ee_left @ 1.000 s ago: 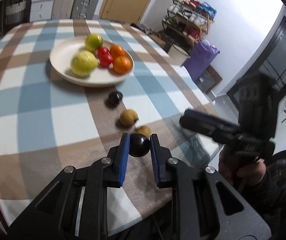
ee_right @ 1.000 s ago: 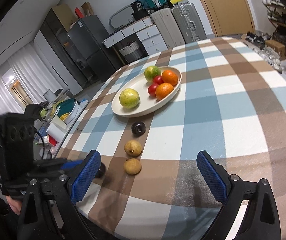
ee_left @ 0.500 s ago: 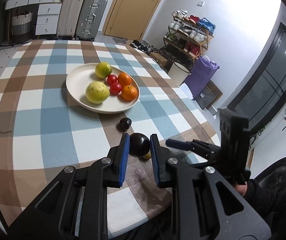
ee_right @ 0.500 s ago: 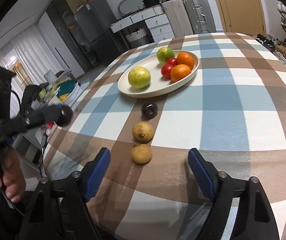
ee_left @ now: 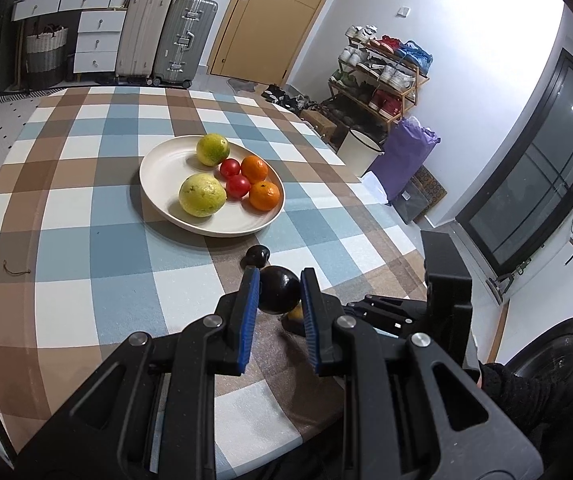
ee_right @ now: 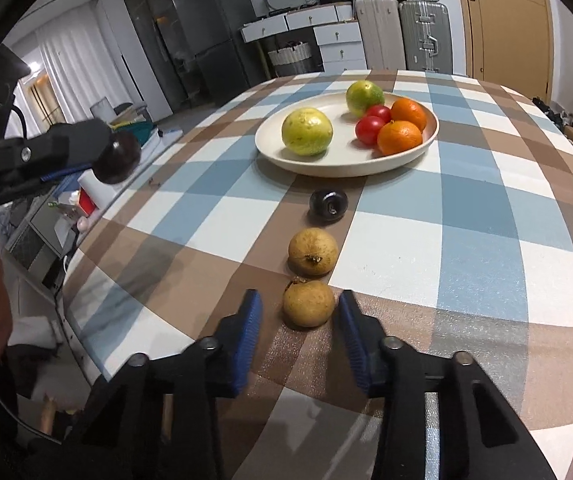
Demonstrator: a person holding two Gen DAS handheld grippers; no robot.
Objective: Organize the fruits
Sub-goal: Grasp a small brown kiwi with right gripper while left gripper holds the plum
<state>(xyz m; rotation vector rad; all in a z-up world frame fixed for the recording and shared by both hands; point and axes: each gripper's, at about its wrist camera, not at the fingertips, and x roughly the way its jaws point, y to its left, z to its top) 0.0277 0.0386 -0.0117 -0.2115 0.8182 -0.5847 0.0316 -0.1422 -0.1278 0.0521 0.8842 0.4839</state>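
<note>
Right gripper [ee_right: 300, 322] just closing in around the tan fruit [ee_right: 309, 305] by the worktop's near edge, pads apparently not quite touching; left gripper [ee_left: 277, 300] clamping a dark fruit [ee_left: 279, 289] aloft, plate-bound next probably.

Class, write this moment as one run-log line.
left gripper: shut on dark fruit, in air | right gripper: jaws just closing around nearest brown fruit, gap remains | plate: six fruits

The checked tablecloth [ee_right: 466, 216] looks like matt woven cloth. On it, the cream plate [ee_right: 430, 136] has a smooth satin finish. Nearer than the plate, the dark fruit [ee_right: 328, 205] shines glossy, and both tan fruits [ee_right: 313, 251] look dull, rough-skinned.
</note>
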